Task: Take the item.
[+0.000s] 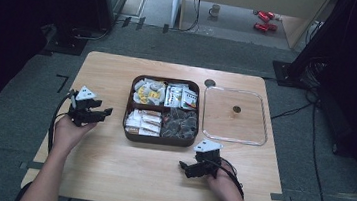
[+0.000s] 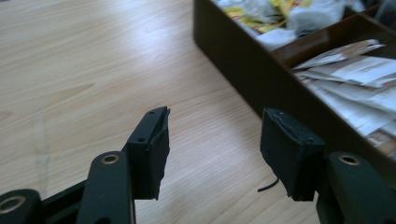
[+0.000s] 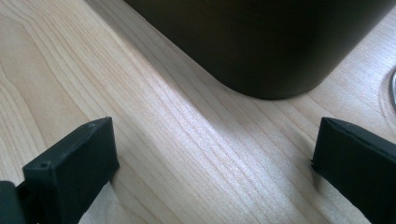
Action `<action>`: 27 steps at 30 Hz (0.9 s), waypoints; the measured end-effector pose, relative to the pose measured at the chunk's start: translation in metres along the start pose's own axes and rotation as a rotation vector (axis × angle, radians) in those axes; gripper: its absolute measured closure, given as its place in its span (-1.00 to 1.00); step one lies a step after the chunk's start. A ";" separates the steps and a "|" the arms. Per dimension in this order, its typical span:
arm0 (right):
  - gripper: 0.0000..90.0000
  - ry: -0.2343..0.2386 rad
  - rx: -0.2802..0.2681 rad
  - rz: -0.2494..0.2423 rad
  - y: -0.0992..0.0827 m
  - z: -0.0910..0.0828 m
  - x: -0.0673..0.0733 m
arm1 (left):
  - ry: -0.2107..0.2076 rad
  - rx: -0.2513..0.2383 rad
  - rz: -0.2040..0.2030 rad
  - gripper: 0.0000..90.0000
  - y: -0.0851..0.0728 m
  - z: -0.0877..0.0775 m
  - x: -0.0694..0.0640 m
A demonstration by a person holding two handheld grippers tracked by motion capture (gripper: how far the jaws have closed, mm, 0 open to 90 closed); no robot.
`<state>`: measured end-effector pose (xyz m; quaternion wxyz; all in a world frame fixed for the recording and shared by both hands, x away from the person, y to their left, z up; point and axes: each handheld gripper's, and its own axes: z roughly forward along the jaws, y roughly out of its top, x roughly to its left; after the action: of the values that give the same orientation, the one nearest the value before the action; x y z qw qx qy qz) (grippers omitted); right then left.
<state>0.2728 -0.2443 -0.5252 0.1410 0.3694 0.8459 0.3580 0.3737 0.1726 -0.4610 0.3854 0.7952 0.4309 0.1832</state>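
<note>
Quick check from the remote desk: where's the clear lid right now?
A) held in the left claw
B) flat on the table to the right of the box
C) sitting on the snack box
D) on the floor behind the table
B: in the high view the clear lid lies flat on the table just right of the open snack box, and both claws are open with nothing in them.

One wooden counter (image 1: 103, 173), one dark snack box (image 1: 160, 139) with four compartments, one clear square lid (image 1: 235, 115), two hand-held grippers, left hand-held gripper (image 1: 106, 112) and right hand-held gripper (image 1: 182, 168), one mug (image 1: 214, 10) on the floor
</note>
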 end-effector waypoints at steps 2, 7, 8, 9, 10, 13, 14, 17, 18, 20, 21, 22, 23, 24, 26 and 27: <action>-1.00 0.000 0.000 -0.001 0.000 0.000 0.000 | -0.013 0.001 0.014 -0.04 0.004 0.000 -0.003; -1.00 0.000 0.000 0.000 0.000 0.000 0.000 | -0.048 -0.001 0.024 0.03 0.010 0.001 -0.010; -1.00 0.000 0.000 0.000 0.000 0.000 0.000 | -0.057 -0.005 0.024 0.05 0.012 0.000 -0.011; -1.00 0.000 0.000 0.000 0.000 0.000 0.000 | -0.060 -0.009 0.029 0.06 0.013 0.000 -0.012; -1.00 0.000 0.000 0.000 0.000 0.000 0.000 | -0.062 -0.014 0.033 0.07 0.015 0.000 -0.014; -1.00 0.000 0.000 0.000 0.000 0.000 0.000 | -0.075 -0.015 0.041 0.09 0.020 0.000 -0.019; -1.00 0.000 0.000 0.000 0.000 0.000 0.000 | -0.082 -0.008 0.043 0.10 0.022 0.000 -0.020; -1.00 0.000 0.000 -0.001 0.000 0.000 0.000 | -0.096 0.001 0.069 0.12 0.024 0.000 -0.026; -1.00 0.000 0.000 -0.001 0.000 0.000 0.000 | -0.098 0.000 0.075 0.13 0.025 -0.001 -0.027; -1.00 0.000 0.000 -0.001 0.000 0.000 0.000 | -0.106 -0.003 0.085 0.13 0.028 -0.001 -0.029; -1.00 0.000 0.000 -0.001 0.000 0.000 0.000 | -0.109 -0.005 0.088 0.13 0.030 -0.001 -0.030; -1.00 0.000 0.000 -0.001 0.000 0.000 0.000 | -0.116 -0.006 0.091 0.14 0.032 -0.001 -0.030; -1.00 0.000 0.000 0.000 0.000 0.000 0.000 | -0.118 -0.011 0.091 0.15 0.034 -0.001 -0.031; -1.00 0.000 0.000 -0.001 0.000 0.000 0.000 | -0.120 -0.017 0.092 0.16 0.036 -0.001 -0.032; -1.00 0.000 0.000 -0.001 0.000 0.000 0.000 | -0.131 -0.015 0.105 0.16 0.039 0.001 -0.034; -1.00 -0.001 0.000 -0.002 0.000 0.000 0.000 | -0.132 -0.014 0.115 0.16 0.041 0.001 -0.035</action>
<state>0.2728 -0.2444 -0.5252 0.1416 0.3688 0.8461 0.3579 0.3769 0.1301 -0.4288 0.4073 0.8263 0.3569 0.1551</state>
